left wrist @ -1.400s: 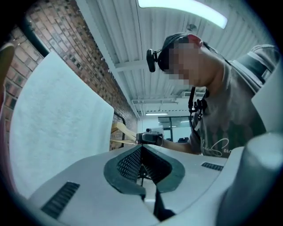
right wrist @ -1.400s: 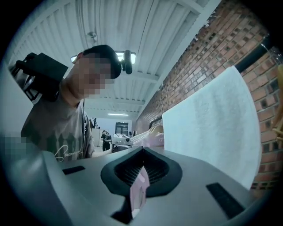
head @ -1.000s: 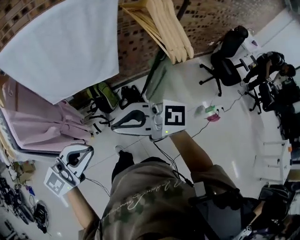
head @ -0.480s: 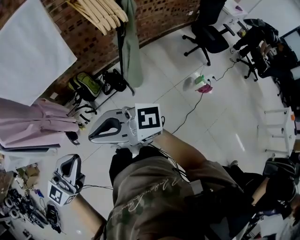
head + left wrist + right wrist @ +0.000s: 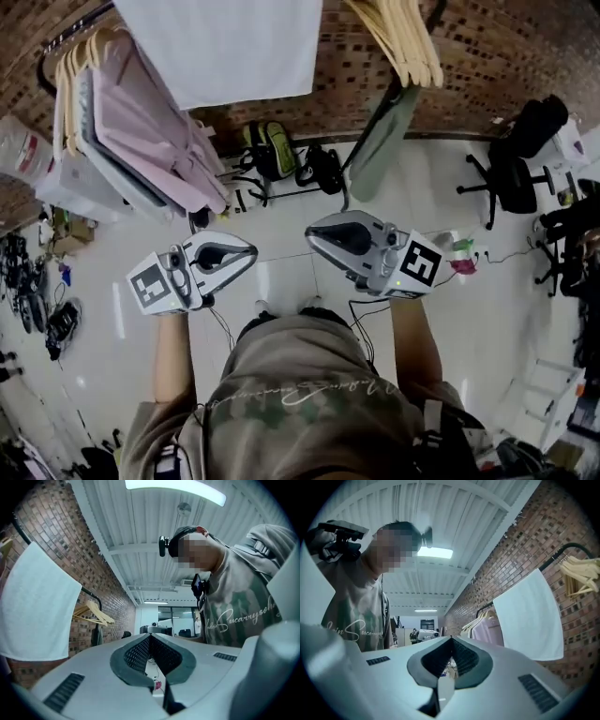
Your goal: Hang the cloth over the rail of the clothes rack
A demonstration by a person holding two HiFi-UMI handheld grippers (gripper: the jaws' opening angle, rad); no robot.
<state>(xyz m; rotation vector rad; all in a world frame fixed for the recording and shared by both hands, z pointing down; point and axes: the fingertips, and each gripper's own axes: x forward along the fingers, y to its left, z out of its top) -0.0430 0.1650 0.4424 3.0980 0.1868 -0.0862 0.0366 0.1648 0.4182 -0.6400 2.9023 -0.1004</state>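
At the far left of the head view, pink garments (image 5: pixel 141 131) hang on hangers against the brick wall (image 5: pixel 28 28), their hems low above the pale floor (image 5: pixel 281 286). Just right of them, and lower in the view, the left tongs (image 5: pixel 254 251) are held out in front of the person's torso (image 5: pixel 300 394), pointing towards the right; the left gripper view shows their two jaws closed together with nothing between them. Above the tongs and near the top middle, the white cloth (image 5: pixel 225 42) hangs flat against the wall; the right gripper view shows it draped over the dark rail (image 5: pixel 562 553) of the clothes rack, well apart from both tongs and touched by neither. Below the cloth, dark backpacks (image 5: pixel 281 159) sit on the floor at the foot of the wall. Right of the middle, the right tongs (image 5: pixel 309 232) point left towards the other pair, the two tips near each other but apart; the right gripper view shows these jaws shut as well and empty. Further right, a bunch of bare wooden hangers (image 5: pixel 403 37) hangs at the top, with a green garment (image 5: pixel 380 141) hanging beneath them, and a black office chair (image 5: pixel 516 173) stands near the right edge
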